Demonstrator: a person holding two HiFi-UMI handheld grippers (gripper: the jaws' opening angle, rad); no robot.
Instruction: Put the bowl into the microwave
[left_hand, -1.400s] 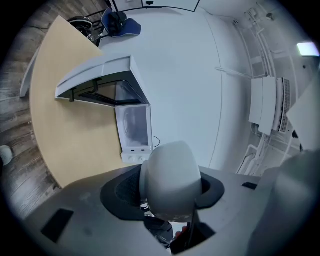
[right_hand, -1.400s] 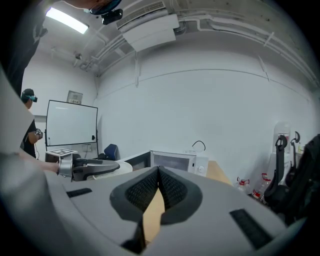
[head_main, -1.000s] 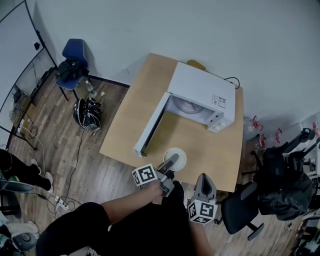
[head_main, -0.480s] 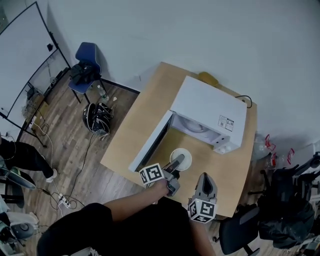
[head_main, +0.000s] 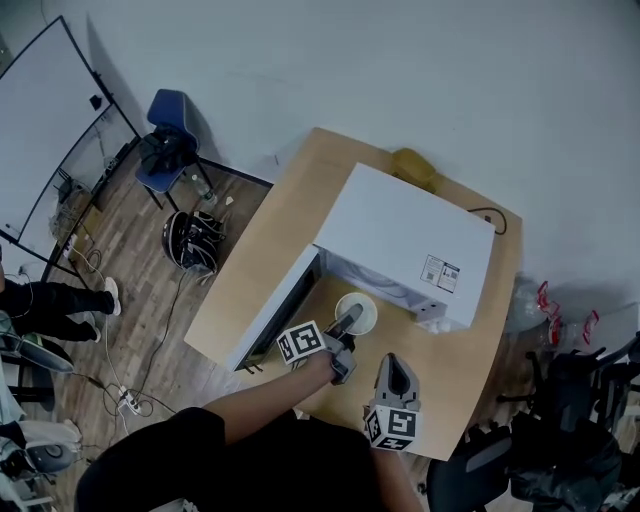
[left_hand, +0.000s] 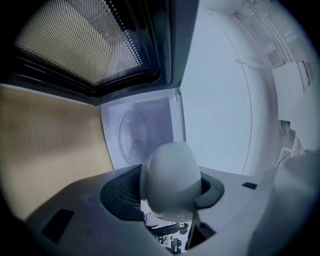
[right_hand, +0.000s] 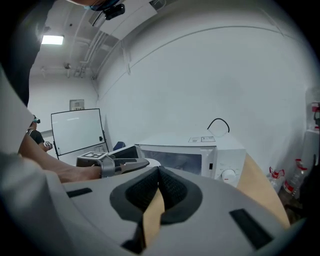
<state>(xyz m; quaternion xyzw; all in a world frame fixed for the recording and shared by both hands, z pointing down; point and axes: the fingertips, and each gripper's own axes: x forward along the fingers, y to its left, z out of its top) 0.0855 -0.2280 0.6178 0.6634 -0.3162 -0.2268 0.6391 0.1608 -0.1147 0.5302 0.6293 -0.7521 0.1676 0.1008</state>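
A white bowl (head_main: 357, 311) hangs just in front of the open mouth of the white microwave (head_main: 405, 235), with my left gripper (head_main: 346, 322) shut on its rim. In the left gripper view the bowl (left_hand: 170, 176) sits between the jaws. Behind it are the white cavity and its glass turntable (left_hand: 133, 136), and the open door (left_hand: 90, 45) stands at the upper left. My right gripper (head_main: 397, 372) hovers above the table's near edge, to the right of the left one. Its pads (right_hand: 159, 172) meet with nothing between them.
The microwave door (head_main: 272, 312) swings out to the left over the wooden table (head_main: 290, 200). A yellow object (head_main: 412, 165) lies behind the microwave. A blue chair (head_main: 165, 135) and a bag (head_main: 190, 240) are on the floor at left, a black office chair (head_main: 480, 465) at lower right.
Both grippers have moved forward toward the microwave. The bowl travelled with the left one, from the table's near part up to the cavity opening.
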